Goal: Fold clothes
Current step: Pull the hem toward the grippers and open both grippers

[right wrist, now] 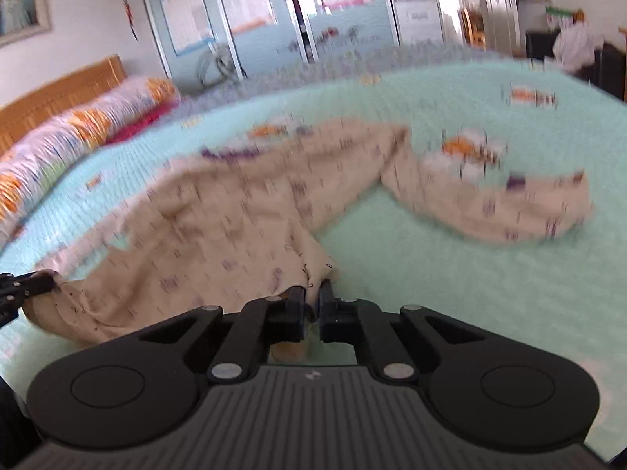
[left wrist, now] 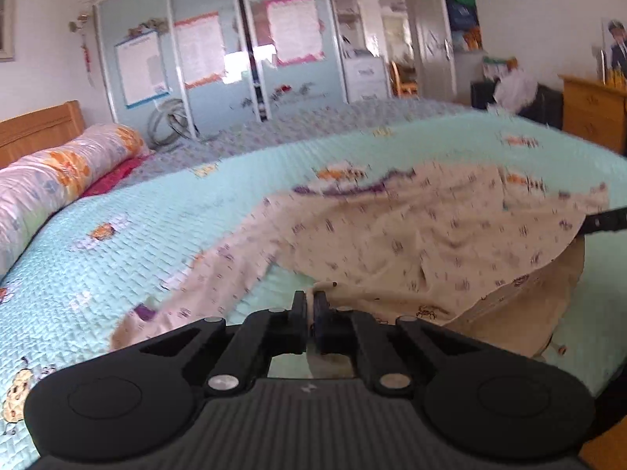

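A cream long-sleeved top (left wrist: 411,235) printed with small purple motifs is spread near the bed's front edge, its hem lifted off the mint quilted bedspread (left wrist: 137,211) while both sleeves trail flat. The left gripper (left wrist: 309,305) is closed on one hem corner and the right gripper (right wrist: 312,293) is pinched shut on the other, thin fabric caught between each pair of jaws. Both views are smeared by motion blur. Only a little cloth is clamped, so a corner could probably slip free; uneven travel would likely leave the fold skewed, or a sleeve bunched underneath.
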{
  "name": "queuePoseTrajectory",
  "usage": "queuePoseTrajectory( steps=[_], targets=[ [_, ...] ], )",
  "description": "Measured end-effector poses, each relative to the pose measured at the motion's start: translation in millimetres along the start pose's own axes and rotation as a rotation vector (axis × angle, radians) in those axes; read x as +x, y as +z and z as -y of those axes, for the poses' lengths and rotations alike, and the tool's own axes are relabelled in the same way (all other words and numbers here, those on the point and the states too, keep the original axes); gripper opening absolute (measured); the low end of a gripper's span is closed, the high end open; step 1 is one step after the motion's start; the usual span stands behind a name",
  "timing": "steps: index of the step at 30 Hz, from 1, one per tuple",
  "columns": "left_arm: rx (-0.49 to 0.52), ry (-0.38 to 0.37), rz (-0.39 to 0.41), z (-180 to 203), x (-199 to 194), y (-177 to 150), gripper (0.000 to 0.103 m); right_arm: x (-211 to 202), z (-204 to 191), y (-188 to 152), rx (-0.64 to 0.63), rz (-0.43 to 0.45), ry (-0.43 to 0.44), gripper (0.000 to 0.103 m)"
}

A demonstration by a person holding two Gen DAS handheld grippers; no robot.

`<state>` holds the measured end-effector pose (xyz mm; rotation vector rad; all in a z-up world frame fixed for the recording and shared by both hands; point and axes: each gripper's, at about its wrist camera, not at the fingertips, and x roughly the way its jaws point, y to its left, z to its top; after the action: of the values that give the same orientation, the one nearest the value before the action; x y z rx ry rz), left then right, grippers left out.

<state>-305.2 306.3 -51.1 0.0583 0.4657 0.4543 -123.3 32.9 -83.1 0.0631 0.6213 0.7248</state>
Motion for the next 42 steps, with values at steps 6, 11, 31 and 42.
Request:
queuePoseTrajectory(
  steps=[6, 11, 31, 42],
  targets=[
    [-0.038, 0.113, 0.008, -21.5, -14.9, 15.9, 0.004, -34.1, -31.6, 30.8, -0.014, 0.066, 0.128, 0.011],
    [-0.076, 0.049, -0.184, -7.0, 21.0, -29.0, 0.007, 22.4, -21.5, -18.0, 0.080, -0.207, 0.051, 0.030],
    [0.051, 0.035, -0.311, 8.1, 47.8, -73.9, 0.037, 13.3, 8.2, -11.5, 0.147, -0.079, -0.049, 0.003],
    [0.005, 0.046, -0.287, 11.8, 59.4, -70.6, 0.010, 42.4, -2.9, -36.0, 0.125, -0.212, -0.017, 0.000]
  ],
)
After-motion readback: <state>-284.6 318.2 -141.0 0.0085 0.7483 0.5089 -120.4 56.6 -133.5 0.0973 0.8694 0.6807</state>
